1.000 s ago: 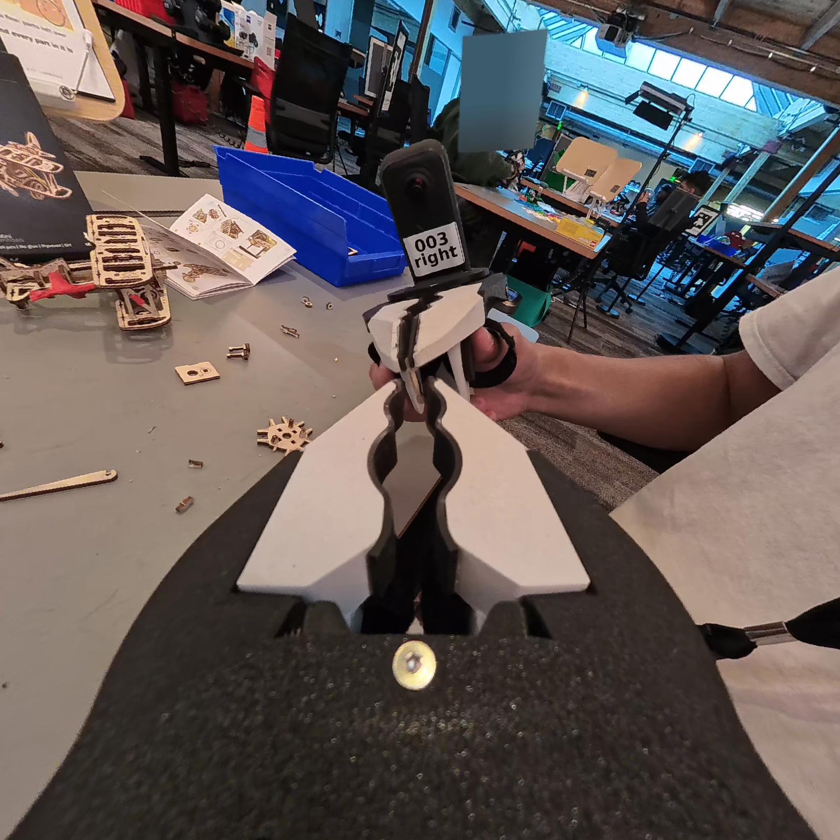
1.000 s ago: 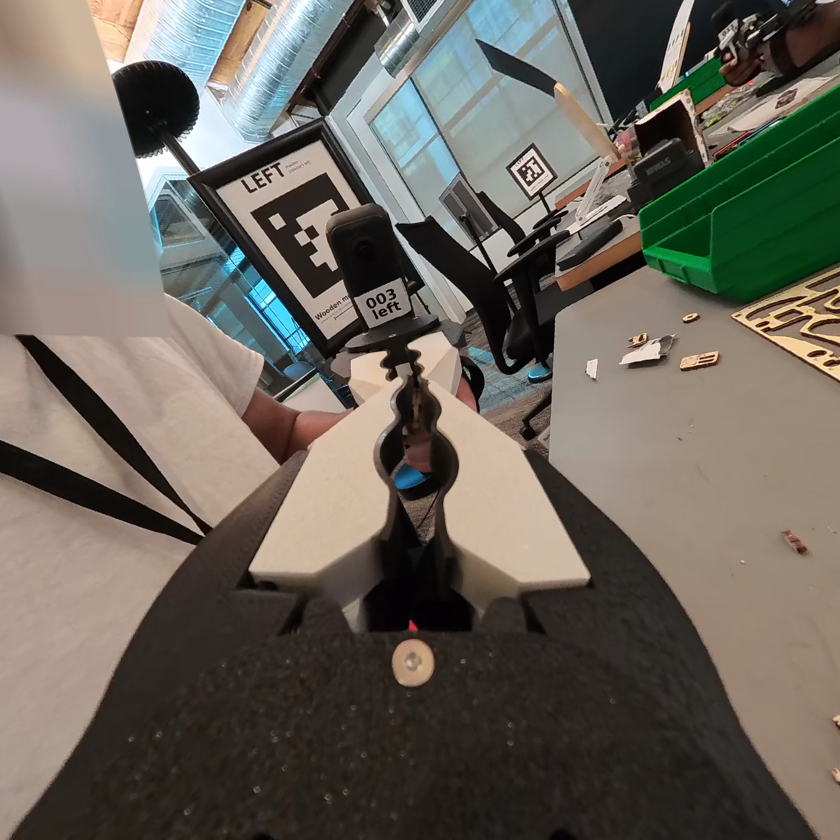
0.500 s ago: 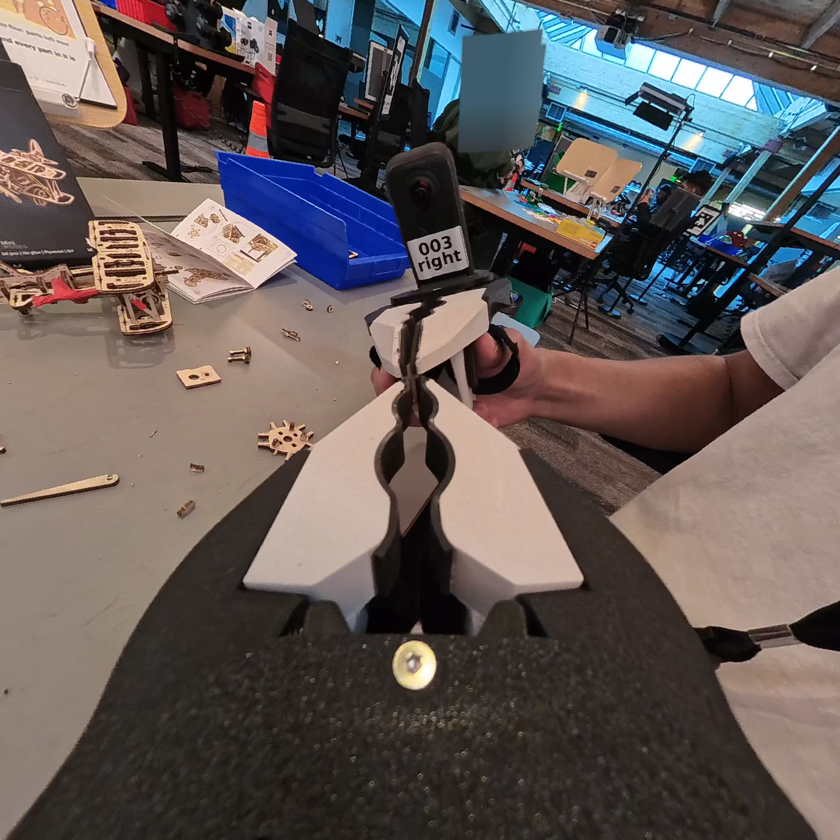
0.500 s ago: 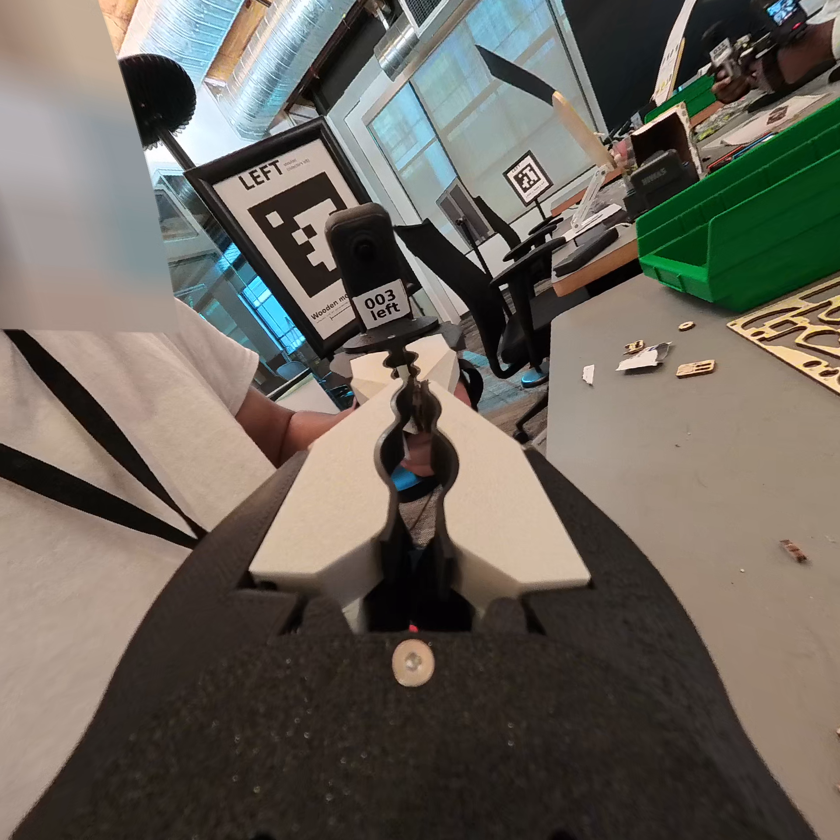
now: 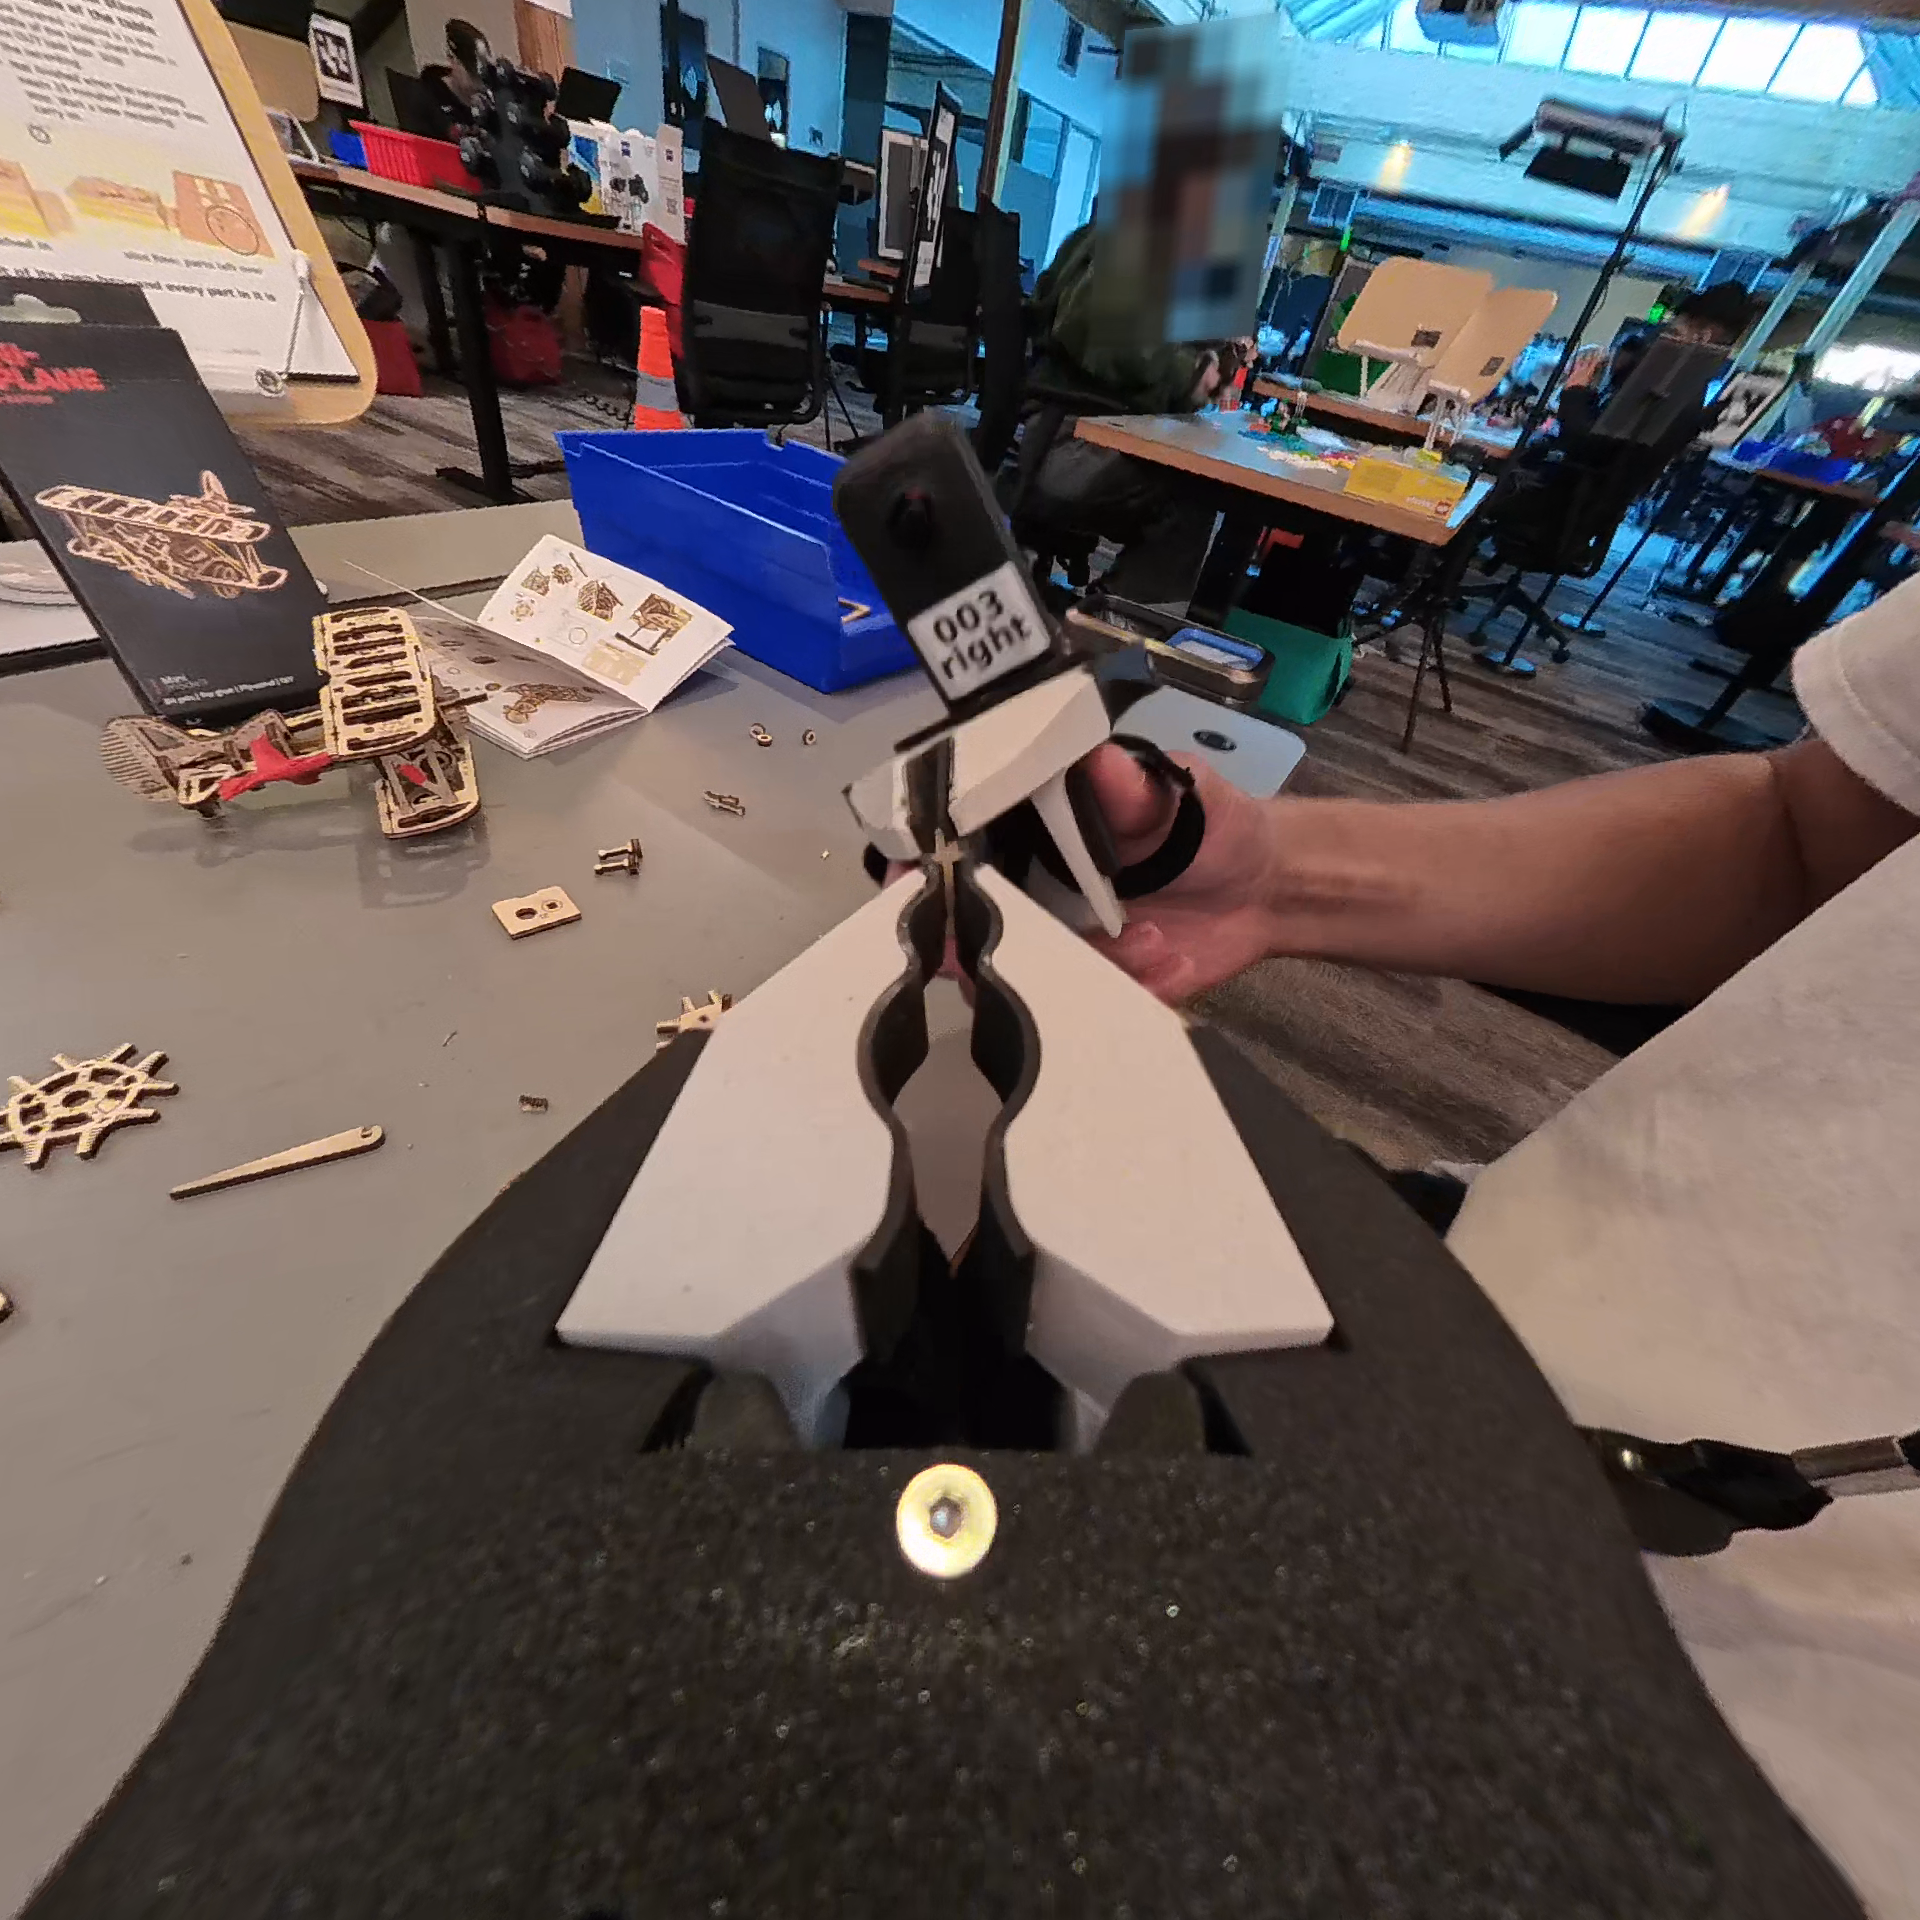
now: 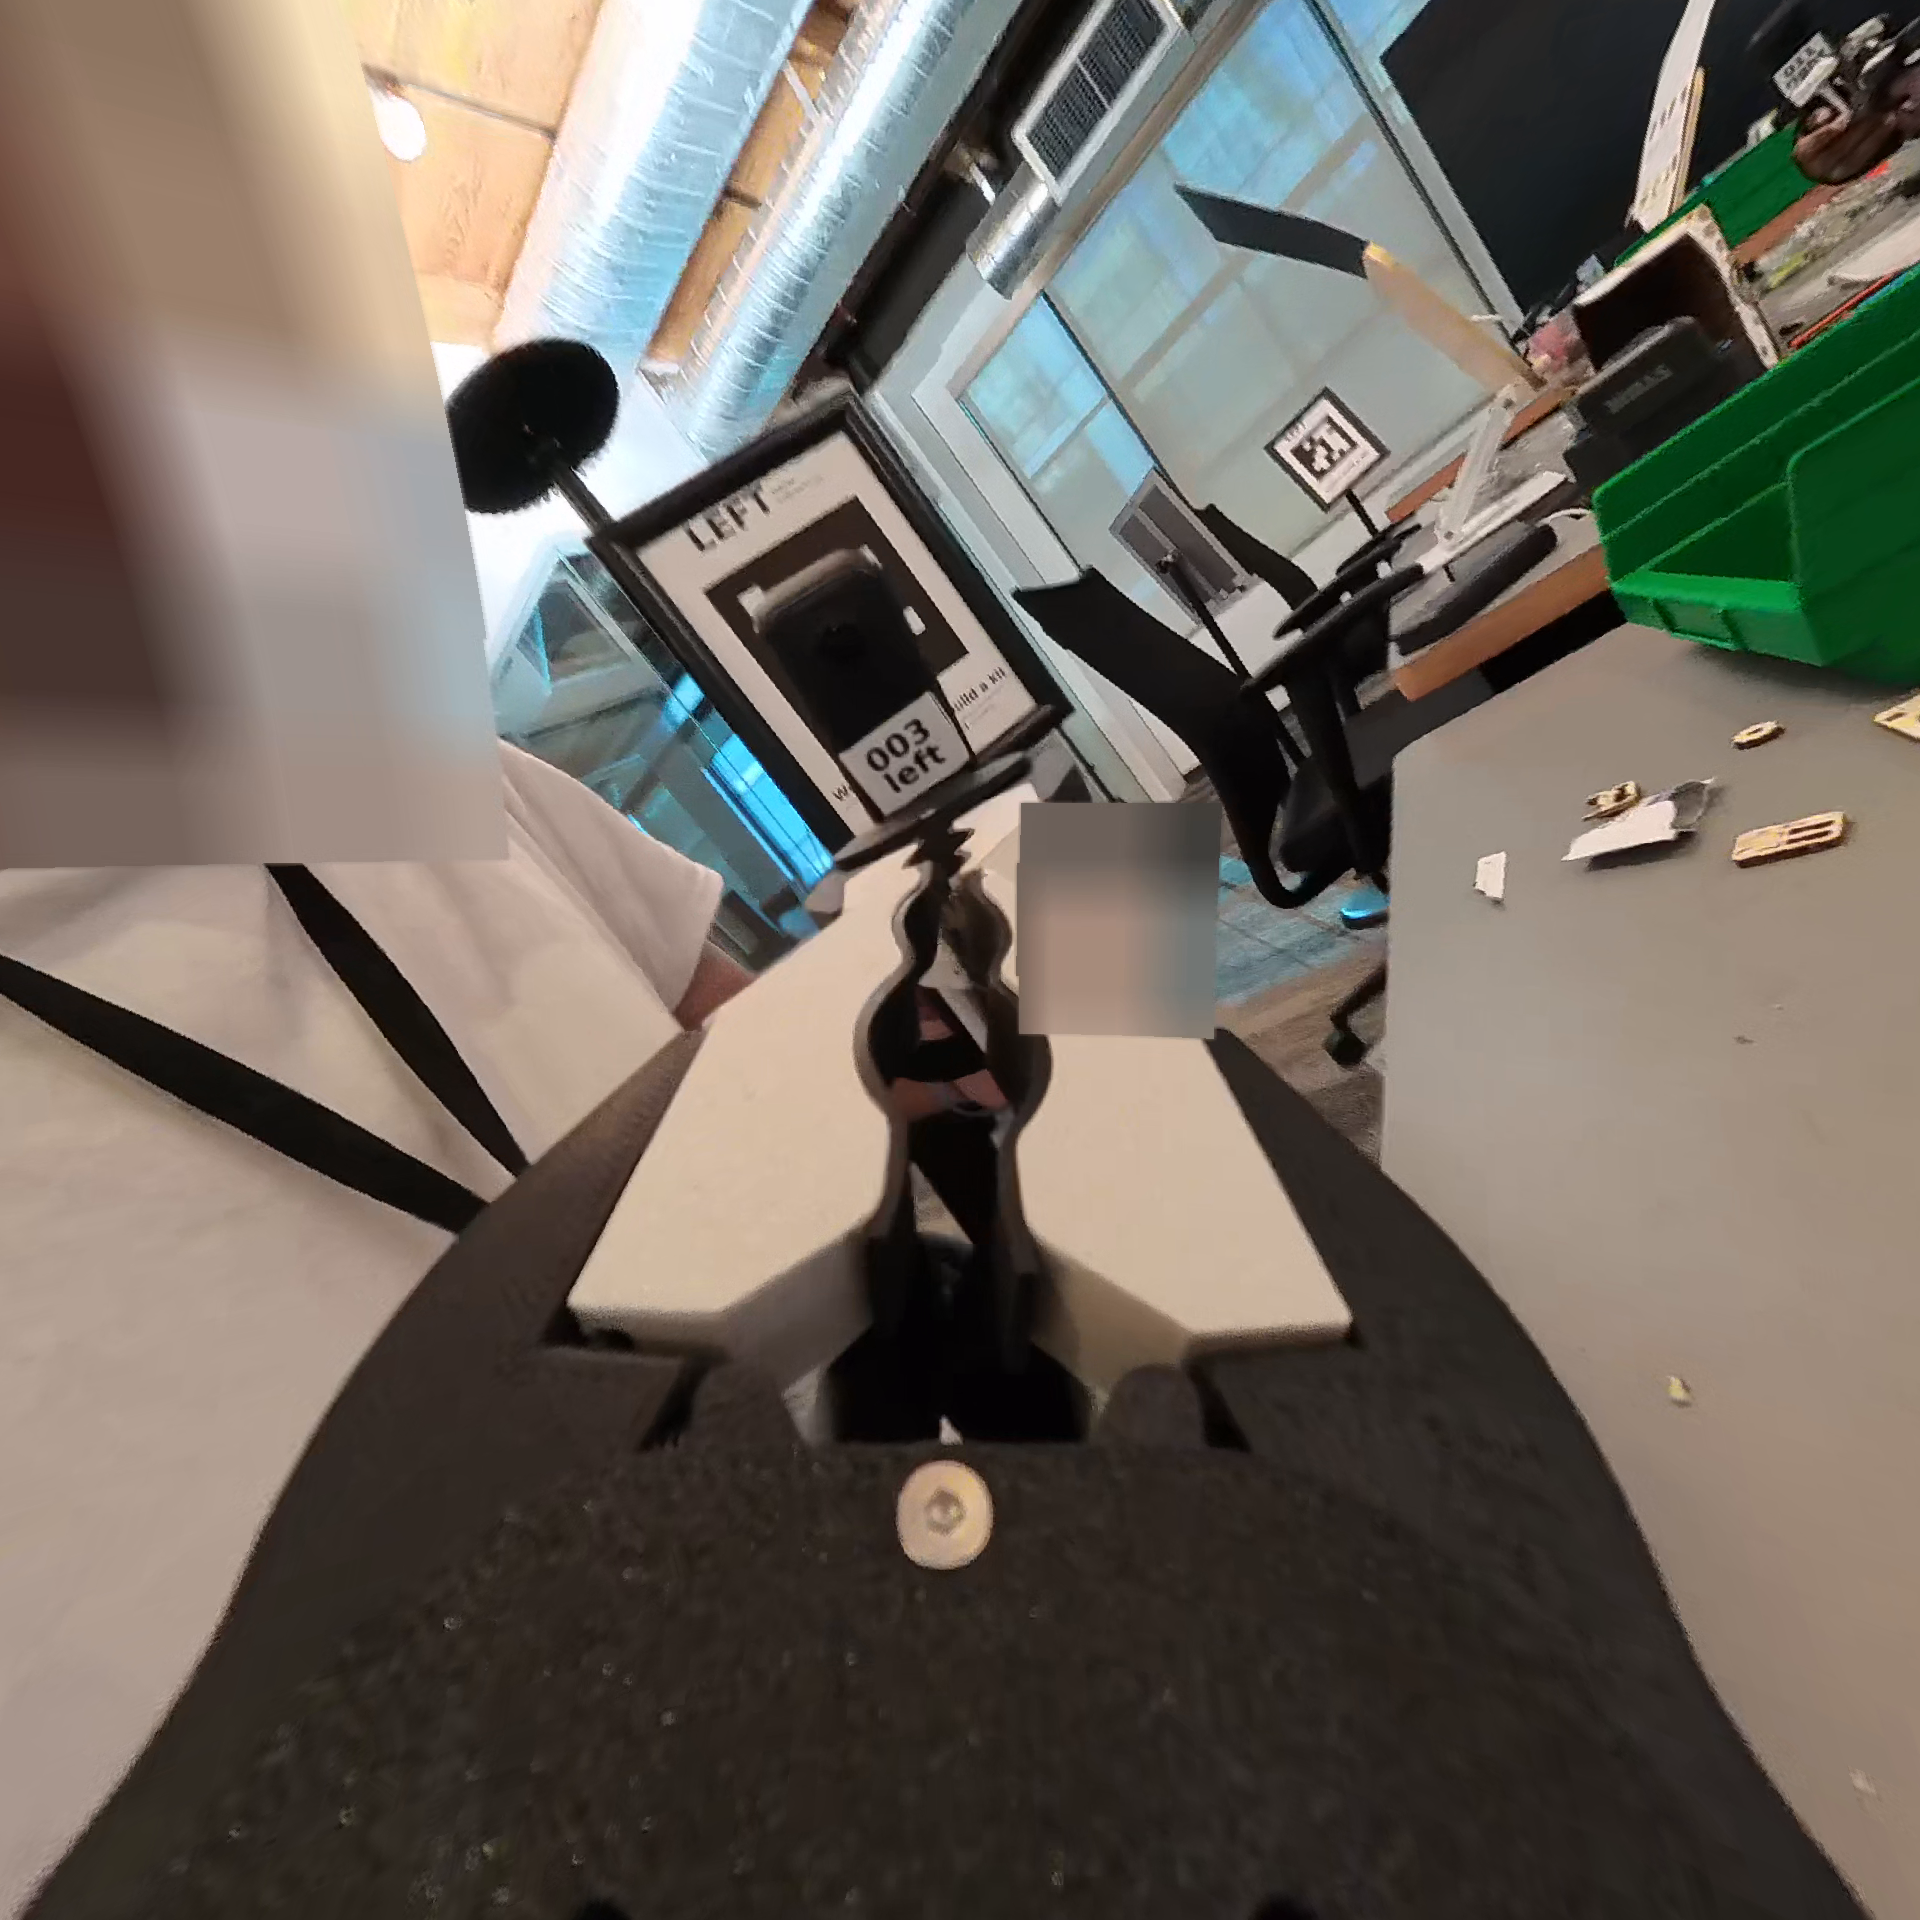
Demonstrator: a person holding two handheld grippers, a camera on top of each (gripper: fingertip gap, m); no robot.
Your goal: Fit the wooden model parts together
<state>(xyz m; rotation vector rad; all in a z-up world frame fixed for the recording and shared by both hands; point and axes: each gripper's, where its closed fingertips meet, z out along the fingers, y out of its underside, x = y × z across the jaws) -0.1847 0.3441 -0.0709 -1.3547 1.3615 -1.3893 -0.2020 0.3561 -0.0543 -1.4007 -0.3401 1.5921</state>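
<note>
My left gripper (image 5: 943, 896) is shut, its white fingers (image 5: 790, 1132) pinching a small pale wooden part (image 5: 948, 858) at the tips. My right gripper (image 5: 928, 823) faces it tip to tip above the table edge, held in a hand and tilted. Its jaws are shut and meet the same small part. In the right wrist view my right gripper (image 6: 940, 891) is shut on a small blurred piece (image 6: 964, 916), and the left gripper (image 6: 914, 831) meets it head on. How the pieces join is hidden between the tips.
On the grey table (image 5: 260, 1351) lie a wooden biplane model (image 5: 312, 727), a black box (image 5: 156, 540), an open booklet (image 5: 582, 644), a blue bin (image 5: 727, 540), a wooden gear (image 5: 78, 1101), a thin stick (image 5: 281, 1158) and small loose pieces. A green bin (image 6: 1787, 520) stands at the far right. The tips of both grippers are at nearly the same place.
Both grippers stay tip to tip and shut. The right gripper has tilted over to the right and the left gripper has turned towards the table; the right wrist view is blurred by the motion.
</note>
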